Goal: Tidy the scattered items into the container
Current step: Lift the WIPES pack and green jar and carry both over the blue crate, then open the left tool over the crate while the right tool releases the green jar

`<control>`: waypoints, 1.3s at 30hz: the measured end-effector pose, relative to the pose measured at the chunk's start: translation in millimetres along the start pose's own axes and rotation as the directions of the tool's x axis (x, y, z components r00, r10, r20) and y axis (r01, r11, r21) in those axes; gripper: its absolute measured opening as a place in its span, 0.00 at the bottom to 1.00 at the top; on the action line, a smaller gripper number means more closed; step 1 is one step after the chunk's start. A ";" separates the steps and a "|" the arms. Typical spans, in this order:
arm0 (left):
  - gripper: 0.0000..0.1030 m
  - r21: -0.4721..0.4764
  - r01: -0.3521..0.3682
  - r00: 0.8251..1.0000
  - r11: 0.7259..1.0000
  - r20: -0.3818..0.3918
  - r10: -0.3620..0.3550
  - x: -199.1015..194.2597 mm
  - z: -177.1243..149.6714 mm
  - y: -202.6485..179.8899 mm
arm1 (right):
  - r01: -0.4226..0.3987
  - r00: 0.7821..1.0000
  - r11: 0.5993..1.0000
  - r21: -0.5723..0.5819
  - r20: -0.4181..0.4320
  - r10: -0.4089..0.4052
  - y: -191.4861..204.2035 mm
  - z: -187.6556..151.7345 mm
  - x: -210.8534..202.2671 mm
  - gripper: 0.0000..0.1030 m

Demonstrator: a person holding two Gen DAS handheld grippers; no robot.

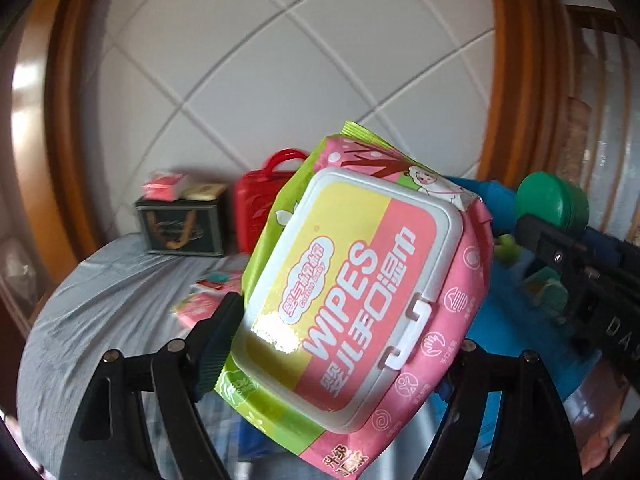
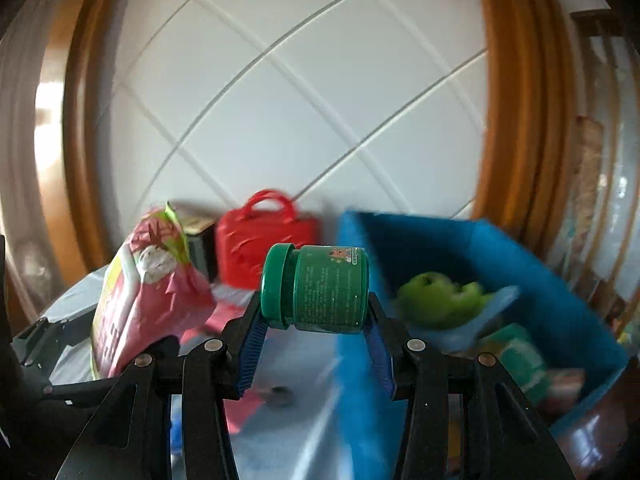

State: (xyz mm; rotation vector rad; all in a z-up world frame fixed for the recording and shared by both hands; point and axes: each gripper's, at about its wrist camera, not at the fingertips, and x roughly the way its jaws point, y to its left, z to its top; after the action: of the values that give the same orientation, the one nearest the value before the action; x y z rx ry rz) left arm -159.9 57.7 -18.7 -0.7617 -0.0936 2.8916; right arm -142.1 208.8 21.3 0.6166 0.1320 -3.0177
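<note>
wipes pack point(image 1: 356, 292) clamped in left claw point(image 1: 340, 344), green jar point(image 2: 316, 288) in right claw point(image 2: 316, 336)

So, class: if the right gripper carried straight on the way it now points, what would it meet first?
The right gripper, shut on the green jar, points past the blue bin's left wall. Probably the red handbag or tiled wall behind; depth is unclear.
</note>
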 end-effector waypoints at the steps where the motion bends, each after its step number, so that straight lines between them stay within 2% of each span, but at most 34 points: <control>1: 0.77 0.001 0.014 1.000 1.000 0.003 -0.014 2.2 4.1 -18.4 | 0.012 1.000 1.000 -0.001 0.010 -0.012 -16.9 4.0 -3.6 0.45; 5: 0.77 -0.007 0.052 0.999 0.999 -0.011 -0.052 20.7 29.8 -95.8 | 0.077 0.996 0.997 -0.032 0.042 -0.076 -104.3 16.1 -7.2 0.45; 8: 0.77 -0.016 0.064 0.997 0.998 -0.048 -0.065 36.9 48.1 -155.6 | 0.120 0.993 0.992 -0.048 0.027 -0.119 -170.3 22.5 0.7 0.45; 10: 0.77 -0.009 0.061 0.993 0.998 -0.097 -0.061 55.1 56.2 -191.5 | 0.135 0.991 0.989 -0.056 -0.003 -0.135 -208.2 21.6 10.1 0.45; 12: 0.77 0.005 0.047 0.983 0.999 -0.180 -0.046 76.8 53.6 -227.2 | 0.123 0.991 0.991 -0.055 -0.053 -0.126 -242.4 15.8 24.0 0.45; 14: 0.77 0.022 0.049 0.956 0.999 -0.292 -0.041 103.9 43.8 -254.4 | 0.097 0.990 0.994 -0.041 -0.096 -0.100 -264.8 6.4 36.5 0.45; 17: 0.77 0.047 0.055 0.892 0.997 -0.451 -0.028 134.3 19.2 -281.8 | 0.059 0.986 0.998 -0.017 -0.154 -0.061 -285.5 -9.5 52.1 0.45; 19: 0.77 0.048 0.075 0.839 0.996 -0.543 -0.037 147.6 3.8 -292.7 | 0.030 0.981 0.999 -0.011 -0.190 -0.032 -293.4 -15.2 67.1 0.45; 20: 0.77 0.050 0.080 0.824 0.996 -0.565 -0.037 150.9 0.6 -295.4 | 0.020 0.978 1.000 -0.015 -0.208 -0.023 -295.0 -18.9 71.5 0.45; 21: 0.78 0.055 0.077 0.823 0.996 -0.568 -0.032 150.8 -0.3 -297.3 | 0.010 0.974 1.000 -0.021 -0.227 -0.015 -294.5 -20.8 76.4 0.45; 23: 0.78 0.081 0.047 0.831 0.996 -0.557 0.005 146.7 -1.1 -298.9 | -0.015 0.967 0.999 -0.033 -0.255 0.006 -292.1 -26.6 83.1 0.45; 25: 0.78 0.104 0.034 0.825 0.994 -0.564 0.031 144.3 -4.7 -298.4 | -0.037 0.960 0.998 -0.045 -0.281 0.023 -289.1 -26.9 89.5 0.45; 27: 0.78 0.092 0.037 0.815 0.995 -0.578 0.024 143.9 -8.1 -289.6 | -0.061 0.948 0.996 -0.066 -0.317 0.037 -280.6 -32.4 94.1 0.45; 31: 0.79 0.090 0.063 0.814 0.994 -0.580 0.001 138.3 -14.4 -282.9 | -0.085 0.929 0.990 -0.111 -0.368 0.039 -272.4 -44.7 106.0 0.45; 33: 0.79 0.113 0.072 0.819 0.991 -0.574 0.006 130.0 -17.3 -278.2 | -0.092 0.922 0.989 -0.114 -0.386 0.042 -271.8 -49.5 110.1 0.45; 35: 0.79 0.132 0.072 0.834 0.989 -0.552 0.012 123.7 -19.0 -280.5 | -0.102 0.916 0.989 -0.108 -0.397 0.051 -272.5 -50.8 114.0 0.45; 39: 0.79 0.140 0.067 0.852 0.988 -0.523 0.017 114.5 -17.4 -280.9 | -0.093 0.920 0.989 -0.116 -0.389 0.040 -274.2 -50.3 110.2 0.45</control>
State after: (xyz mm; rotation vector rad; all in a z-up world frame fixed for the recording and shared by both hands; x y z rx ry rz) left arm -213.7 353.6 -61.8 -1.4653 0.1793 2.5149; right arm -244.2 481.8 -48.5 1.1676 0.3184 -2.7537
